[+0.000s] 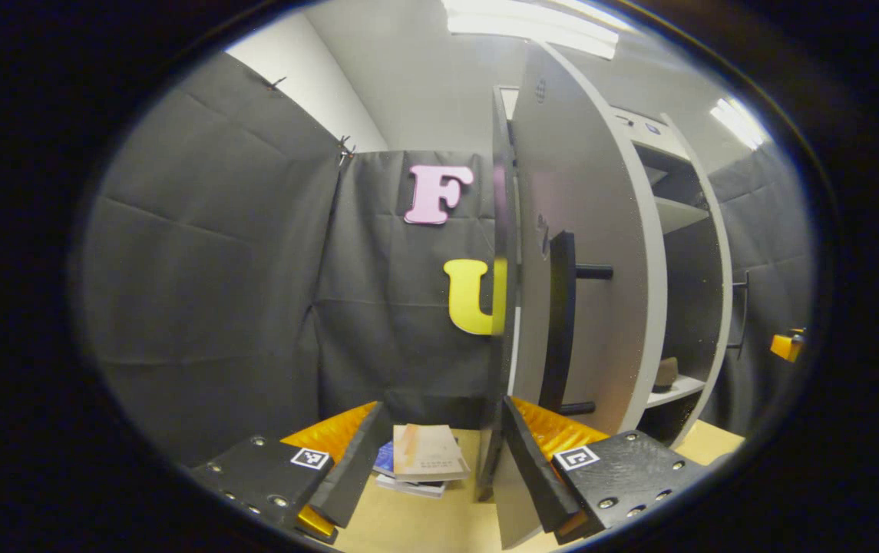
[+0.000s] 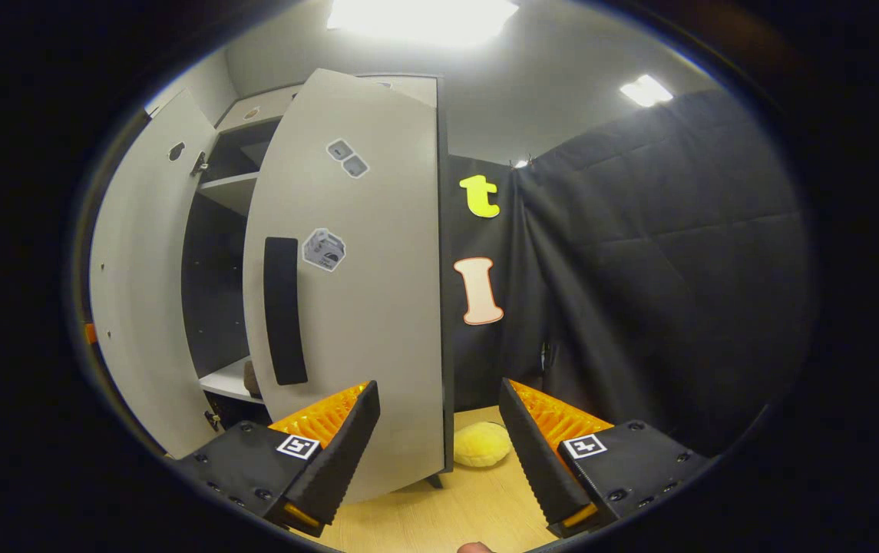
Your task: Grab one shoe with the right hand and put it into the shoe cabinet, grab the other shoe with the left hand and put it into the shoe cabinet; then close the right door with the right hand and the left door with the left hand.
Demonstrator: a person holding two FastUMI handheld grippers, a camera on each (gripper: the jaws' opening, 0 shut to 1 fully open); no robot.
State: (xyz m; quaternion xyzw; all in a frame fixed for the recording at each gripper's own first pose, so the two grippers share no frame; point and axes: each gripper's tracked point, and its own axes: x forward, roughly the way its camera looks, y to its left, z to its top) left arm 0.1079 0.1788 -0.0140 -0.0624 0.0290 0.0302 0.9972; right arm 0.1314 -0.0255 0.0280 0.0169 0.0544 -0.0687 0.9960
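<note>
A: Logging L side first. Left gripper [image 1: 435, 468] level, aimed fwd at the edge of the pale grey flat-panel left door [image 1: 585, 261] of the shoe cabinet [image 1: 685, 215]. Fingers spread wide, nothing grasped; door's edge sits between them, nearer the R finger [image 1: 535, 468], contact can't tell. Long black bar handle [image 1: 560, 322] on door face. Door part open.

B: Shoes?

A: One brown shoe [image 1: 666, 373] on the lower white shelf [image 1: 673, 392] inside, partly hidden. Second one can't tell. Small stack of books [image 1: 420, 459] on the light wood floor [image 1: 424, 522] beyond the fingers.

B: R side?

A: Right gripper [image 2: 439, 461] also level, fingers released and wide apart, holding nothing. Pale grey right door [image 2: 378, 307] w/ black handle [image 2: 284, 311] ahead, part open, its edge just beside the L finger [image 2: 332, 453]. Yellow round plush [image 2: 483, 444] on floor behind.
</note>
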